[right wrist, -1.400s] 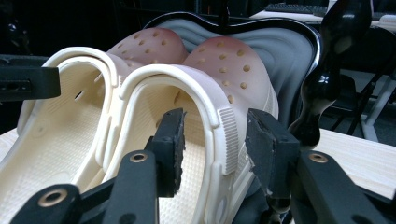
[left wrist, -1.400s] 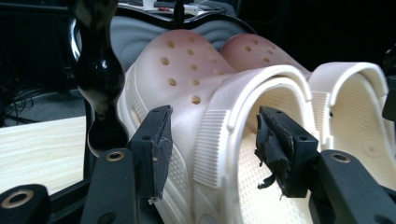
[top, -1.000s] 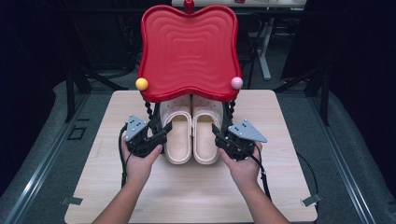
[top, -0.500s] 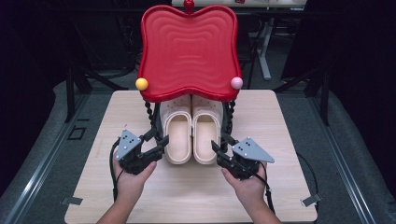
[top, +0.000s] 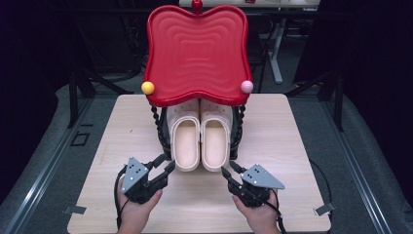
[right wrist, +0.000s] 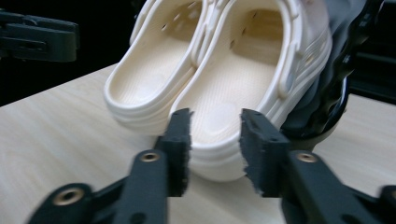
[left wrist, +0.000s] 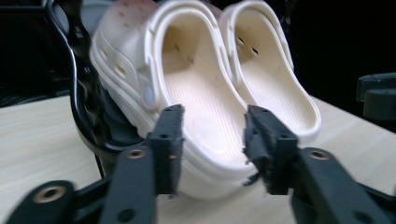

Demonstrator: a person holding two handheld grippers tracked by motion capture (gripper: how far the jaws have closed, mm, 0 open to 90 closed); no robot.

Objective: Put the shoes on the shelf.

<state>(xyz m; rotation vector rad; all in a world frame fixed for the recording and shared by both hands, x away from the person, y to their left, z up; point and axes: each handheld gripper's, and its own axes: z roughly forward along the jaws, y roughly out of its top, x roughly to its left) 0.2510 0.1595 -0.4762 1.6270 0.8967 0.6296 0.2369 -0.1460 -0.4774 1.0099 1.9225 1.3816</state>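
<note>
The cream clogs (top: 200, 139) sat paired on the surface (top: 292, 146) under a red tray (top: 197, 53). The left gripper (top: 163, 165) and right gripper (top: 229, 170), jaws just narrowing yet empty, should straddle each heel rim squarely before squeezing

Two black jaws of the left tool (left wrist: 212, 149) rise from the bottom edge with a gap between them; they have just been closing, and nothing is clamped between the pads. Past the gap lies the heel of the nearer cream clog (left wrist: 196, 116), its open footbed facing the camera, a round rivet on its side. A second cream clog (left wrist: 275, 88) lies just beside it, the two touching along their sides. A black twisted frame (left wrist: 86, 102) curves up at the nearer clog's outer side. Both clogs rest on the pale wooden surface (left wrist: 37, 144). A dark part of the other tool (left wrist: 378, 95) shows at the edge
</note>
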